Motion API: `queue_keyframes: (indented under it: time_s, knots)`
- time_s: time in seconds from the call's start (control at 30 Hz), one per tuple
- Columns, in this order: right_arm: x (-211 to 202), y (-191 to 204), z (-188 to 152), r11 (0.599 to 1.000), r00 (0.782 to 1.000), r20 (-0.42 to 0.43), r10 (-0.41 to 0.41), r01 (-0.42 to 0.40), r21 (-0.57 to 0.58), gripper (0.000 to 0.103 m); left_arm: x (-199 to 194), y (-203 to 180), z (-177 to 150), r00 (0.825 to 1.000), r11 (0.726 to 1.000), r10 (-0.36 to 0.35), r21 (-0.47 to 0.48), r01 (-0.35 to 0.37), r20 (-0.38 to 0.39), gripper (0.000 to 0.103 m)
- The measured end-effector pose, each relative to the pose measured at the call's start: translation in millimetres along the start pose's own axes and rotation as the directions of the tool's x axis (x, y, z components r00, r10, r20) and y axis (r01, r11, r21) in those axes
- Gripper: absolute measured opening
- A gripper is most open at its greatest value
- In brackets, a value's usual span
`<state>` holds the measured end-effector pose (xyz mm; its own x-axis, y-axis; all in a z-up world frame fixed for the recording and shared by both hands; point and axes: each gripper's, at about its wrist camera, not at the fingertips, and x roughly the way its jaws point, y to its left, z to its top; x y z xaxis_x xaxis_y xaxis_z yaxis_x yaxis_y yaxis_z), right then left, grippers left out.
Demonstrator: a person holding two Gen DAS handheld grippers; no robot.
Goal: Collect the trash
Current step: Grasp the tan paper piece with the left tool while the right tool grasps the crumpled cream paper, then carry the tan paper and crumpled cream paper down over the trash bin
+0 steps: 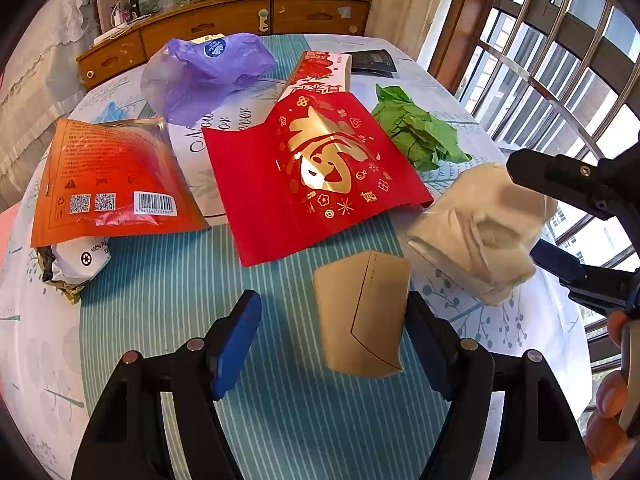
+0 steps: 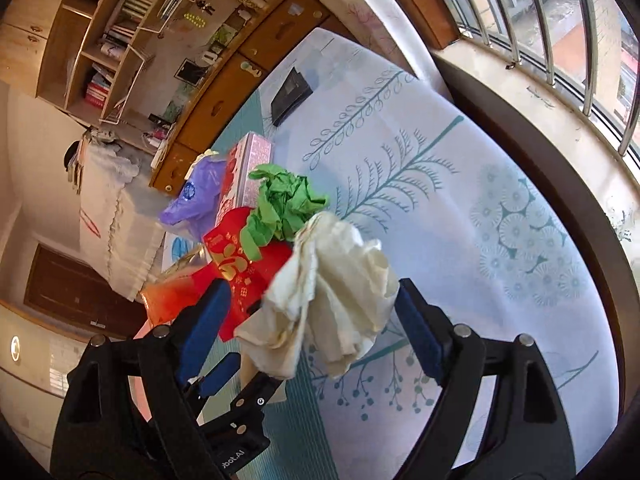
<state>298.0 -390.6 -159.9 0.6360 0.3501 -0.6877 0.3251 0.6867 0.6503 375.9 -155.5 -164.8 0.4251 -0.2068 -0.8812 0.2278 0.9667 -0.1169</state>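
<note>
In the left wrist view my left gripper [image 1: 332, 304] stands open over the teal striped runner. A flattened brown cardboard piece [image 1: 362, 316] sits between its jaws, against the right-hand pad [image 1: 428, 344] and apart from the left-hand one. A crumpled cream tissue [image 2: 332, 300] lies between the wide jaws of my right gripper [image 2: 312, 286]. It brushes the right-hand pad [image 2: 416, 332], and a gap shows at the other. That tissue [image 1: 480, 232] and the right gripper [image 1: 528, 208] also show at the right of the left wrist view.
On the table [image 1: 132, 320] lie a red envelope with a gold character [image 1: 316, 172], an orange pouch [image 1: 112, 184], a purple plastic bag [image 1: 204, 72], crumpled green paper [image 1: 416, 128], a red-and-white box [image 1: 320, 72] and a black packet [image 1: 372, 62]. Window bars [image 1: 560, 60] run along the right.
</note>
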Motion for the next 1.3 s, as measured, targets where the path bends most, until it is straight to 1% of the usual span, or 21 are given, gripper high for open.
queue_keyframes:
  time_s: [0.03,0.07,0.1,0.17,0.2,0.23,0.27,0.3,0.33,0.37,0.5,0.7,0.77,0.87,1.03,1.1,1.2,1.3]
  knots:
    - [-3.3,-0.6,-0.2,1.0,1.0,-0.001,-0.004,0.004,0.005,0.082,-1.1,-0.1,-0.8,1.0,1.0,0.0,-0.001,0.0,0.0,0.074]
    - [0.8,-0.2,0.3,1.0,1.0,-0.003,-0.017,0.017,0.005,0.082,-1.4,-0.2,-0.9,1.0,1.0,0.0,-0.001,0.0,0.001,0.07]
    - [2.3,0.7,0.5,1.0,1.0,-0.008,-0.025,0.025,0.003,0.082,-3.6,-0.2,-2.0,1.0,1.0,0.0,0.0,0.0,0.001,0.06]
    - [6.9,2.0,-1.6,1.0,0.999,-0.02,-0.029,0.029,-0.004,0.081,-5.8,0.8,-2.0,1.0,1.0,0.002,0.001,-0.002,-0.002,0.047]
    - [10.2,1.5,-3.1,1.0,0.999,-0.024,-0.031,0.031,-0.004,0.078,-5.9,2.4,-1.3,1.0,1.0,0.002,-0.002,-0.002,-0.006,0.047]
    - [10.6,1.9,-5.3,1.0,0.999,-0.021,-0.028,0.028,-0.005,0.067,-7.1,4.9,-1.6,1.0,1.0,-0.004,-0.01,0.004,-0.008,0.047]
    - [11.6,2.2,-7.5,0.999,0.999,-0.014,-0.032,0.032,-0.013,0.06,-8.1,7.0,-2.0,1.0,1.0,-0.004,-0.015,0.004,-0.01,0.047]
    - [12.2,2.6,-9.8,0.999,0.999,-0.01,-0.045,0.045,-0.023,0.045,-9.6,9.5,-3.4,1.0,1.0,-0.001,-0.021,0.0,-0.012,0.047]
    - [11.1,4.4,-14.2,0.998,0.999,-0.011,-0.047,0.047,-0.035,0.033,-12.2,12.4,-5.5,1.0,1.0,0.002,-0.029,-0.002,-0.012,0.047]
    - [10.2,5.6,-17.4,0.998,0.999,-0.013,-0.041,0.04,-0.049,0.031,-15.7,15.0,-7.8,1.0,0.999,0.002,-0.036,-0.003,-0.012,0.047]
    - [-8.3,20.5,-37.0,0.989,0.999,0.01,-0.041,0.042,-0.14,0.029,-41.9,25.2,-19.9,1.0,0.999,-0.007,-0.052,0.008,0.005,0.047]
    - [-57.8,42.4,-85.3,0.966,0.999,0.046,-0.027,0.038,-0.257,0.028,-105.7,31.9,-53.6,0.998,0.999,-0.025,-0.035,0.027,0.052,0.047]
    - [-77.7,47.9,-108.3,0.956,0.999,0.048,-0.023,0.036,-0.293,0.028,-127.6,32.8,-70.7,0.997,0.999,-0.028,-0.024,0.03,0.066,0.047]
    - [-107.6,54.9,-143.1,0.942,0.999,0.046,0.003,0.013,-0.336,0.027,-160.2,35.3,-98.6,0.996,0.999,-0.036,-0.013,0.038,0.08,0.047]
    - [-159.8,69.3,-206.0,0.898,0.997,0.074,0.024,0.011,-0.44,0.027,-207.3,38.6,-142.9,0.994,0.999,-0.035,0.004,0.035,0.106,0.047]
    - [-175.7,74.4,-225.6,0.885,0.996,0.08,0.035,0.007,-0.466,0.027,-224.6,38.6,-160.6,0.992,0.999,-0.033,0.015,0.031,0.121,0.047]
    - [-196.4,81.4,-257.6,0.86,0.995,0.087,0.042,0.008,-0.51,0.027,-245.2,37.3,-185.7,0.991,0.999,-0.03,0.031,0.026,0.133,0.047]
    - [-211.4,82.1,-285.0,0.837,0.996,0.083,0.037,0.015,-0.546,0.027,-252.6,34.3,-204.1,0.991,0.999,-0.033,0.045,0.028,0.128,0.047]
